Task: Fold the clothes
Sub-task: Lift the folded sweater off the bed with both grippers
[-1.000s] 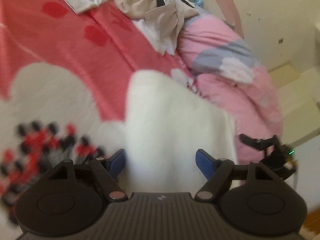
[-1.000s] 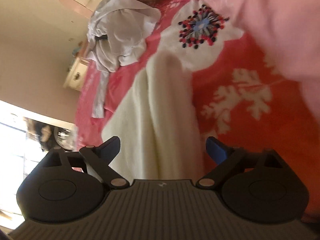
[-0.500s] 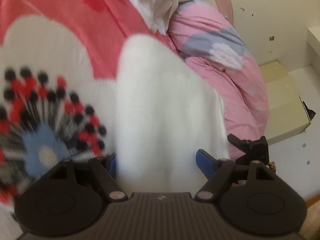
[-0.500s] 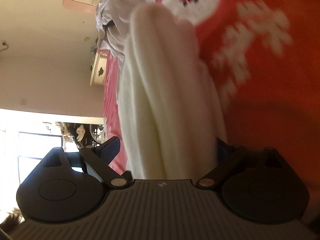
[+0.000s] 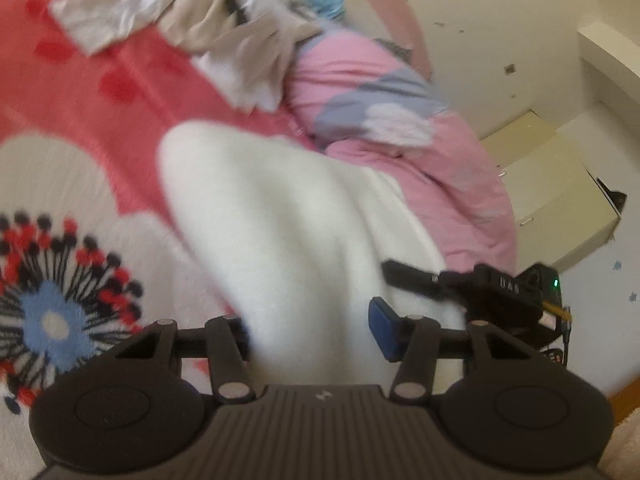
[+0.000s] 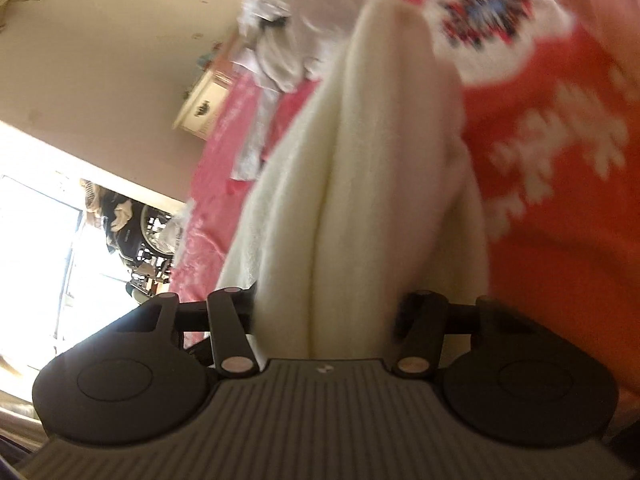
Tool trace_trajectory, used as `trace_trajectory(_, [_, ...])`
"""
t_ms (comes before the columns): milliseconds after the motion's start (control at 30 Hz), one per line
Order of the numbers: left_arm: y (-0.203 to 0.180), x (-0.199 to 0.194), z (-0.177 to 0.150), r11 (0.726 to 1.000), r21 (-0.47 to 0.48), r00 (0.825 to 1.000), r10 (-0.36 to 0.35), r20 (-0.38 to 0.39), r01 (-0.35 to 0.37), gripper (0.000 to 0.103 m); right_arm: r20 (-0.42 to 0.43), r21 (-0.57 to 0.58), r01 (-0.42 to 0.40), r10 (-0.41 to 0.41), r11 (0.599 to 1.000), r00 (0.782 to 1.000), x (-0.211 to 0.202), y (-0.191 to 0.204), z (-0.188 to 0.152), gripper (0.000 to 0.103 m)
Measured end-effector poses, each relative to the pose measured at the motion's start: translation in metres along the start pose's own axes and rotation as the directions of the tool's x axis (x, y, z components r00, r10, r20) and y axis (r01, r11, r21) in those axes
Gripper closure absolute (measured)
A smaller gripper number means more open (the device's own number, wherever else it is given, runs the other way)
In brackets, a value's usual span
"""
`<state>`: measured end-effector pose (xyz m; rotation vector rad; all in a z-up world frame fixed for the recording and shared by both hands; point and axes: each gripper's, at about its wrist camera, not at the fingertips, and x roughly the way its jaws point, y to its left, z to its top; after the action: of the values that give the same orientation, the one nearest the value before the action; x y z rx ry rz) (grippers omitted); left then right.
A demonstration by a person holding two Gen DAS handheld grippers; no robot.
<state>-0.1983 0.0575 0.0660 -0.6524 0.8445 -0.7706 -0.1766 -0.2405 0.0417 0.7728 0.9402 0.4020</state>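
A thick white fleece garment (image 5: 280,216) lies folded over on the red floral bedspread (image 5: 100,92). My left gripper (image 5: 310,326) has closed its jaws on the garment's near edge; the cloth fills the gap between the blue pads (image 5: 382,330). The same garment shows cream in the right wrist view (image 6: 360,184), bunched in long folds. My right gripper (image 6: 326,314) is shut on its near end, and the cloth hides the pads. The right gripper's body (image 5: 500,292) shows at the right of the left wrist view.
A pile of loose grey and white clothes (image 5: 224,28) lies at the far end of the bed, also in the right wrist view (image 6: 288,44). A pink quilt (image 5: 400,128) is bunched along the bed's right side. Pale cabinets (image 5: 552,184) stand beyond it.
Both grippers have closed in on the white garment, which sat loosely between open jaws a second ago. Both views have shifted, and the garment is drawn up into long folds.
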Motion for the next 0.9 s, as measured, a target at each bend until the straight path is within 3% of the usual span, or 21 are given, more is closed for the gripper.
trace_trajectory(167, [-0.014, -0.043, 0.000, 1.000, 0.009, 0.994, 0.026, 0.108, -0.027, 0.051, -0.001, -0.115, -0.059, 0.059, 0.992, 0.998, 0.003, 0.040, 0.016, 0.050])
trace_trajectory(267, [-0.016, -0.080, -0.003, 0.997, -0.021, 0.978, 0.080, 0.194, -0.078, 0.051, -0.045, -0.169, -0.124, 0.118, 0.978, 0.992, 0.025, 0.067, 0.021, 0.050])
trace_trajectory(367, [-0.018, -0.123, -0.005, 0.988, -0.056, 0.946, 0.155, 0.285, -0.145, 0.051, -0.106, -0.217, -0.204, 0.184, 0.955, 0.977, 0.051, 0.096, 0.021, 0.050])
trace_trajectory(500, [-0.020, -0.181, -0.009, 0.967, -0.112, 0.882, 0.253, 0.398, -0.227, 0.051, -0.204, -0.265, -0.322, 0.274, 0.909, 0.940, 0.092, 0.142, 0.019, 0.050])
trace_trajectory(567, [-0.023, -0.213, -0.013, 0.948, -0.141, 0.833, 0.319, 0.452, -0.286, 0.051, -0.264, -0.278, -0.390, 0.321, 0.878, 0.910, 0.118, 0.169, 0.015, 0.050])
trace_trajectory(667, [-0.028, -0.259, -0.021, 0.903, -0.193, 0.742, 0.426, 0.517, -0.384, 0.051, -0.362, -0.277, -0.499, 0.392, 0.821, 0.846, 0.161, 0.213, 0.005, 0.050])
trace_trajectory(800, [-0.030, -0.309, -0.036, 0.823, -0.304, 0.598, 0.560, 0.573, -0.480, 0.050, -0.505, -0.240, -0.635, 0.464, 0.734, 0.727, 0.223, 0.272, -0.018, 0.050])
trace_trajectory(900, [-0.024, -0.333, -0.051, 0.754, -0.411, 0.492, 0.650, 0.579, -0.513, 0.047, -0.608, -0.204, -0.712, 0.483, 0.672, 0.630, 0.271, 0.312, -0.043, 0.050])
